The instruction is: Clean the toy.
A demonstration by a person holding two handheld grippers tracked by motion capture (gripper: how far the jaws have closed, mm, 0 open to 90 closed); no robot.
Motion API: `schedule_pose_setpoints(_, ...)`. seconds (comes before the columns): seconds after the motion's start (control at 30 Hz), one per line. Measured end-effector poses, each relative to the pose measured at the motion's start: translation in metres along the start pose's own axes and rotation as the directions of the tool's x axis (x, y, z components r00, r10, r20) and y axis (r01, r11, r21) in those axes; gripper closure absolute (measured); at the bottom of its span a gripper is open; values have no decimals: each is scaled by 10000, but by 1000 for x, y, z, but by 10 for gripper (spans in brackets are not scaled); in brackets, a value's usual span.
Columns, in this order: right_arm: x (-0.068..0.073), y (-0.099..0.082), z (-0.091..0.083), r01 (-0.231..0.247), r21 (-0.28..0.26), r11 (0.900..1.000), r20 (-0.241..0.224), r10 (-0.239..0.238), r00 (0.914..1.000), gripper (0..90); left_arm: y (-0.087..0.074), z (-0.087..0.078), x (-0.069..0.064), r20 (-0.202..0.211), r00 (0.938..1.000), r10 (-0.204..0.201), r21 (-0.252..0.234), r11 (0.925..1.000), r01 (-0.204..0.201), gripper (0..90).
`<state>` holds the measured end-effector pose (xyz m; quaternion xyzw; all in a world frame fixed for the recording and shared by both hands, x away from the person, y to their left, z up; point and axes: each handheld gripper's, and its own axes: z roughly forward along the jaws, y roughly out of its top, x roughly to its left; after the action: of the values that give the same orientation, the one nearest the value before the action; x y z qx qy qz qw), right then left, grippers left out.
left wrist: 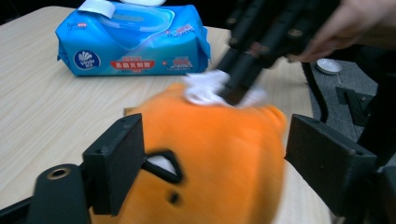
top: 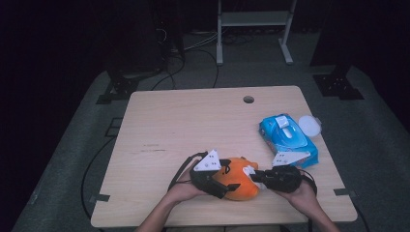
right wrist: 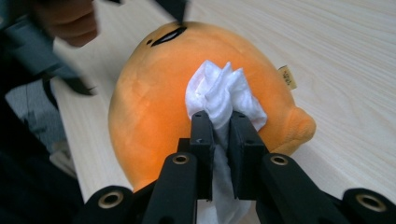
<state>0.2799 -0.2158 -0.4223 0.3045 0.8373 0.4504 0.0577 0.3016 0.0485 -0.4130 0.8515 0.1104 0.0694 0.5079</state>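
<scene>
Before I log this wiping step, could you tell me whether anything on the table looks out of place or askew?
Nothing looks damaged or spilled. One small oddity: the wipes pack sits with its flip lid open, and a round white lid lies loose at the table's right edge, partly overhanging it.

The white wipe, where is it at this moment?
In the right gripper view, the white wipe is pinched in the right tongs and pressed on top of the orange plush toy.
</scene>
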Motion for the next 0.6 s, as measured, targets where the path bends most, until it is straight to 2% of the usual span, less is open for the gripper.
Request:
schedule_pose_setpoints(0.13, 1, -3, -2, 194, -5, 9998, -124, -194, 9997, 801, 6, 15, 6, -3, 9990, 438, 753, 9962, -437, 156)
schedule_pose_setpoints(0.17, 0, -3, -4, 198, -9, 9998, -154, -198, 9997, 801, 6, 18, 8, 35, 9992, 388, 942, 9948, -390, 146)
schedule_pose_setpoints(0.23, -3, -4, -8, 195, -198, 9996, -288, -200, 9994, 800, 5, 23, 11, 321, 9995, 66, 1160, 9932, -103, 131)
schedule_pose_setpoints(0.27, -5, -5, -11, 60, -346, 9994, -402, -74, 9992, 799, 4, 25, 12, 299, 9995, -35, 1309, 9914, -4, 132)
schedule_pose_setpoints(0.33, -10, -8, -18, -250, -668, 9975, -736, 200, 9971, 797, 3, 27, 14, 178, 9987, -473, 1635, 9856, 438, 134)
schedule_pose_setpoints(0.4, -14, -11, -23, -463, -876, 9951, -900, 384, 9952, 796, 2, 29, 14, 142, 9980, -621, 1831, 9814, 585, 147)
schedule_pose_setpoints(0.43, -15, -12, -25, -541, -914, 9943, -896, 459, 9949, 795, 1, 29, 13, 124, 9982, -579, 1974, 9788, 543, 173)
schedule_pose_setpoints(0.5, -16, -13, -27, -524, -984, 9938, -829, 443, 9956, 794, 2, 28, 10, -70, 9987, -509, 2109, 9762, 512, 287)
schedule_pose_setpoints(0.6, -16, -12, -31, -613, -1224, 9906, -839, 512, 9952, 793, 6, 24, 6, -377, 9988, -301, 2006, 9790, 371, 425)
